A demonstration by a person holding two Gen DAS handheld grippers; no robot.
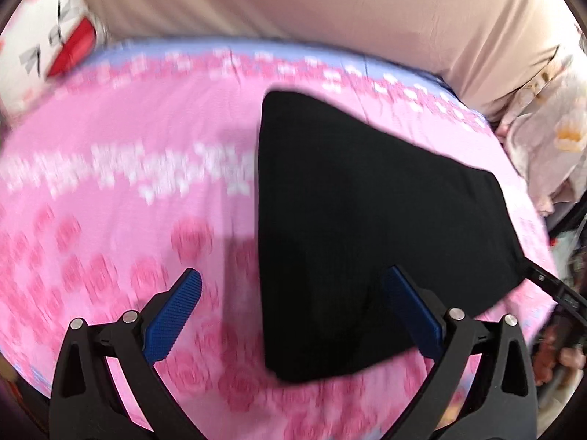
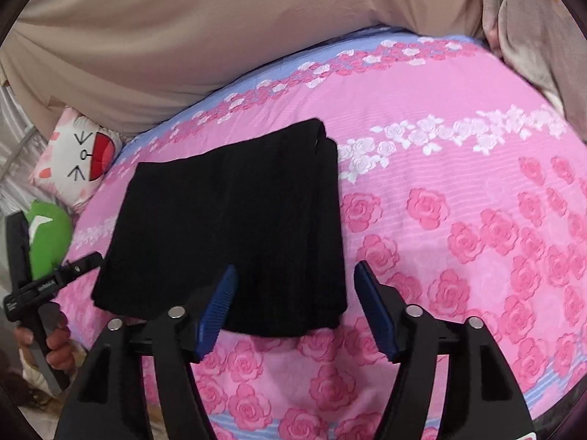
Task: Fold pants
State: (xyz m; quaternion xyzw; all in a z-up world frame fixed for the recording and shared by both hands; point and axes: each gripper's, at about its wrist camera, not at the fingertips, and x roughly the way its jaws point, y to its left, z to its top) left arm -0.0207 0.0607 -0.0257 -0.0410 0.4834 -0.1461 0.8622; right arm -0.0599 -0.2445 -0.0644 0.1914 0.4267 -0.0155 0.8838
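The black pants (image 2: 227, 227) lie folded into a compact rectangle on the bed (image 2: 458, 190), whose pink rose-print cover runs to a lilac border at 12 o'clock. Behind it hangs a beige sheet (image 2: 220, 36); a cat-face pillow (image 2: 79, 157) and a green plush toy (image 2: 49, 231) sit at 9 o'clock. The right tool (image 2: 295, 275) hovers released over the near edge of the pants, nothing between its blue pads. The left tool (image 1: 293, 282) is likewise spread wide and empty, above the pants' near-left corner.
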